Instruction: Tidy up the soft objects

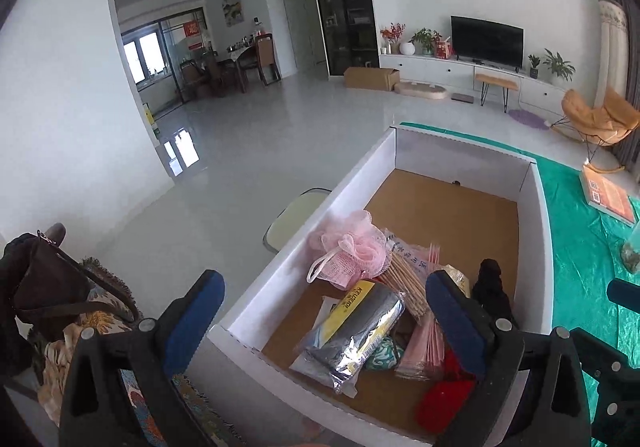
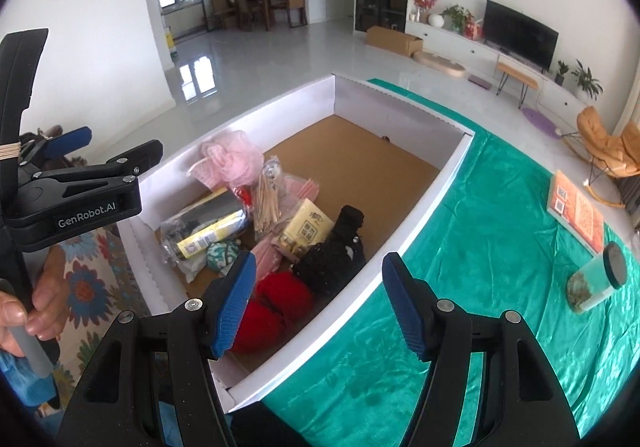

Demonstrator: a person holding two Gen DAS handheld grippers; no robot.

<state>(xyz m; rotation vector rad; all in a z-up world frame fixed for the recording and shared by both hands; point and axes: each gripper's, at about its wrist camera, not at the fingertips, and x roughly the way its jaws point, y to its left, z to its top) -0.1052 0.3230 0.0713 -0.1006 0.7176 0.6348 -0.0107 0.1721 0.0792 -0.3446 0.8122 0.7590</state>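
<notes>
Soft objects — pink mesh puff (image 1: 354, 243), red bundle (image 2: 276, 307), black cloth (image 2: 336, 259) — sit bunched in the box's (image 2: 424, 203) six-o'clock end, within reach; left tool (image 1: 324, 311) and right tool (image 2: 320, 303) hover agape, empty.

Cardboard, cloth and plastic, mostly matt, over a shiny green cover

The box (image 2: 416, 215) was cardboard, smooth matt white on its walls and raw brown on its floor. Inside, the pink bath pouf (image 1: 356, 243) looked like gauzy plastic mesh, the bundle of sticks (image 1: 404, 283) like pale bare wood, and the yellow-and-silver packet (image 1: 356, 331) was glossy crinkled film. The red item (image 2: 276, 307) seemed soft knitted yarn, the black item (image 2: 336, 259) fuzzy matt cloth. The green tablecloth (image 2: 480, 267) had a satin sheen with creases. The right tool (image 2: 320, 307) wore rough-textured blue pads (image 2: 236, 307) on matt black plastic with metal rivets. The floor (image 1: 248, 151) was glossy tile.
</notes>
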